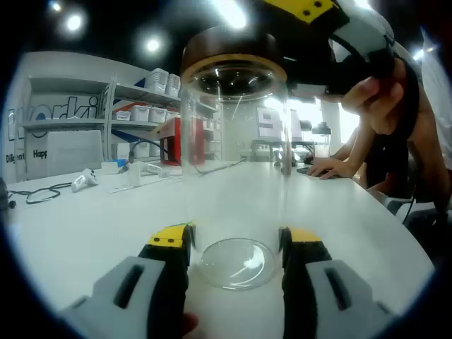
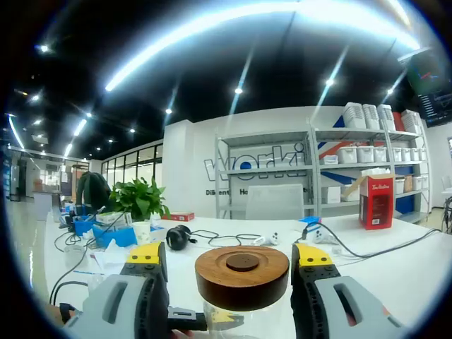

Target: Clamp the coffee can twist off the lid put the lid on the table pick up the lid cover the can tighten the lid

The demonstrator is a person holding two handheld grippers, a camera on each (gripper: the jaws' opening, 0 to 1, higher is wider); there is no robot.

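A clear glass coffee can [image 1: 235,162] stands upright on the white table [image 1: 85,226], capped by a round wooden lid [image 1: 233,53]. My left gripper [image 1: 235,240] is shut on the can low down, its yellow-tipped jaws pressed to both walls near the base. The right gripper [image 1: 311,10], held in a person's hand, hovers at the top of the can. In the right gripper view the lid [image 2: 242,275] sits between the jaws of my right gripper [image 2: 231,256]. That gripper is open, with a gap showing on the lid's left side.
A person [image 1: 395,141] leans in at the right, a hand [image 1: 328,168] resting on the table. Cables, a white controller [image 1: 85,179], headphones [image 2: 176,236] and a potted plant [image 2: 138,201] lie farther off. Shelves with white bins and a red box [image 2: 376,201] line the wall.
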